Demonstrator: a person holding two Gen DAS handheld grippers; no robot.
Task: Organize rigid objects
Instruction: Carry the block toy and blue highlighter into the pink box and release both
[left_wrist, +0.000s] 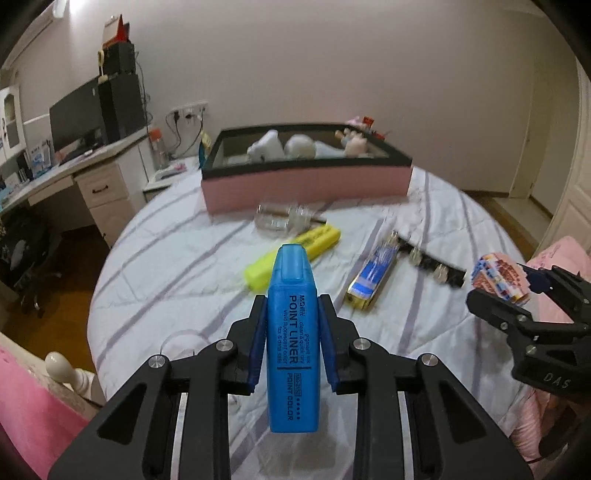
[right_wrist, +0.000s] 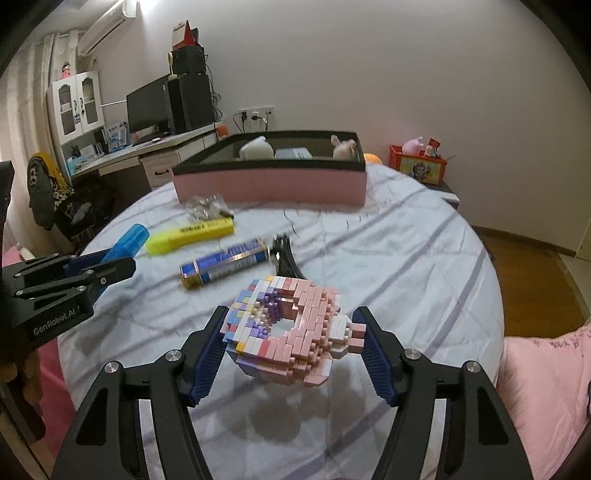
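My left gripper (left_wrist: 291, 301) is shut on a blue highlighter (left_wrist: 291, 343), held cap-forward above the bed; in the right wrist view the same gripper (right_wrist: 122, 258) sits at the left with the highlighter (right_wrist: 133, 236) sticking out. My right gripper (right_wrist: 291, 314) is shut on a pink and pastel brick-built donut (right_wrist: 314, 325), lifted off the sheet with its shadow below. The left wrist view shows the donut (left_wrist: 495, 273) at the far right. A pink box with a black rim (left_wrist: 306, 184) (right_wrist: 269, 186) stands at the far side and holds soft toys.
A yellow highlighter (right_wrist: 192, 234), a blue-and-gold pack (right_wrist: 225, 262), a clear glass bottle (right_wrist: 205, 206) and a black clip strip (right_wrist: 286, 254) lie on the striped sheet (right_wrist: 388, 258). A desk (left_wrist: 74, 170) stands left, a pink quilt (right_wrist: 546, 369) right, a red box (right_wrist: 417, 166) behind.
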